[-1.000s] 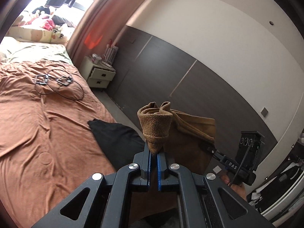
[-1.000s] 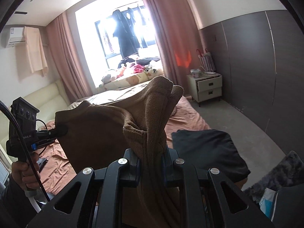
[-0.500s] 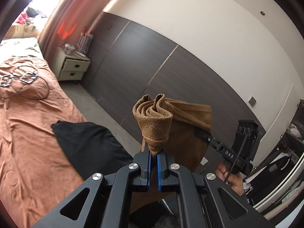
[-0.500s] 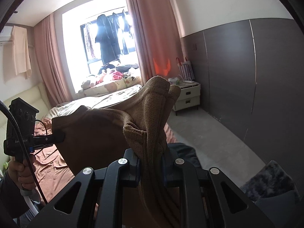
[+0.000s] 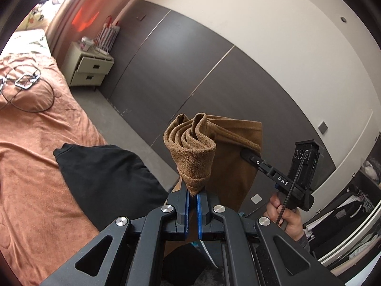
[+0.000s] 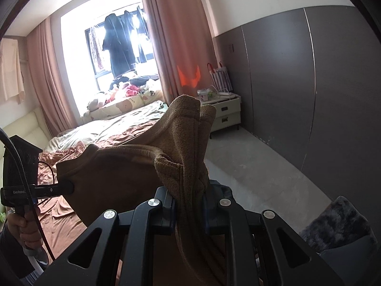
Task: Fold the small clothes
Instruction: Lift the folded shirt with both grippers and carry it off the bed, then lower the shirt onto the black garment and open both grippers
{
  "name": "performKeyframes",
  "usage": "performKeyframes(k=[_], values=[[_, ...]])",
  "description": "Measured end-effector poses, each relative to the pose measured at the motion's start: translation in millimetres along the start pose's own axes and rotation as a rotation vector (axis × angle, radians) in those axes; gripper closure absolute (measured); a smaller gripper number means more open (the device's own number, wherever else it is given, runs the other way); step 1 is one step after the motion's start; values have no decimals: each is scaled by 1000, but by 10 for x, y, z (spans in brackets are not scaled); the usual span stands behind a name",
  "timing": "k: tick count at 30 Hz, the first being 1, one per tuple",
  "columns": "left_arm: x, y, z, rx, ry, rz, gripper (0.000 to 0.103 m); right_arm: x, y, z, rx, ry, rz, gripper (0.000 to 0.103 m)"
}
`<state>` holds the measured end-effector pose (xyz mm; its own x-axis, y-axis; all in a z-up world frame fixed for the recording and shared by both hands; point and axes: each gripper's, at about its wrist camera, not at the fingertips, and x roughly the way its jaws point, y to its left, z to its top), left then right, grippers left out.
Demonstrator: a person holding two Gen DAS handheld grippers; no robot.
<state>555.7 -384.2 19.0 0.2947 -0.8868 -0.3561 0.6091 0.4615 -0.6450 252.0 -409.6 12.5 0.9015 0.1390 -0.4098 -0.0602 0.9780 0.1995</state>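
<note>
A brown fuzzy garment [image 5: 234, 166] hangs in the air, stretched between both grippers. In the left wrist view my left gripper [image 5: 193, 191] is shut on a rolled corner of it. Further right, my right gripper [image 5: 246, 154] pinches the garment's hem, with a hand [image 5: 285, 217] on its handle. The right wrist view shows my right gripper [image 6: 190, 195] shut on a thick bunch of the same brown garment [image 6: 119, 178]. At the left of that view my left gripper [image 6: 67, 187] clamps the far edge.
Below and to the left is a bed with an orange sheet [image 5: 35, 166]; on it lie a black garment [image 5: 107, 171] and cables [image 5: 26, 83]. A cream nightstand [image 6: 226, 109] stands by the dark wall panels. A grey fuzzy item [image 6: 333, 226] is at lower right.
Both hands have swung sideways with the garment still held between them. In the left view the bed has slid away to the left; in the right view the black garment has dropped behind the gripper.
</note>
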Motion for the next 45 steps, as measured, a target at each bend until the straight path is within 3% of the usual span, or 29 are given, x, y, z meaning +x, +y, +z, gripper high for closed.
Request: performKeyframes(k=[15,26,40,42,45], values=[[453,1097,320,-131,19,58,99,859,548,26,44,108,-9,90],[824,1925,351,-224,52,82,99,1068,335,95,46,202,-54,90],[1095,2497,384,-287,74,131,99,1605,181,221,91,267,-78,90],[1115,2583,368,-302,74,135,99,1731,178,206,94,295,-103,87],[1235,2679,315,-307,130,207,98,1920,174,216,72,362,-148,77]])
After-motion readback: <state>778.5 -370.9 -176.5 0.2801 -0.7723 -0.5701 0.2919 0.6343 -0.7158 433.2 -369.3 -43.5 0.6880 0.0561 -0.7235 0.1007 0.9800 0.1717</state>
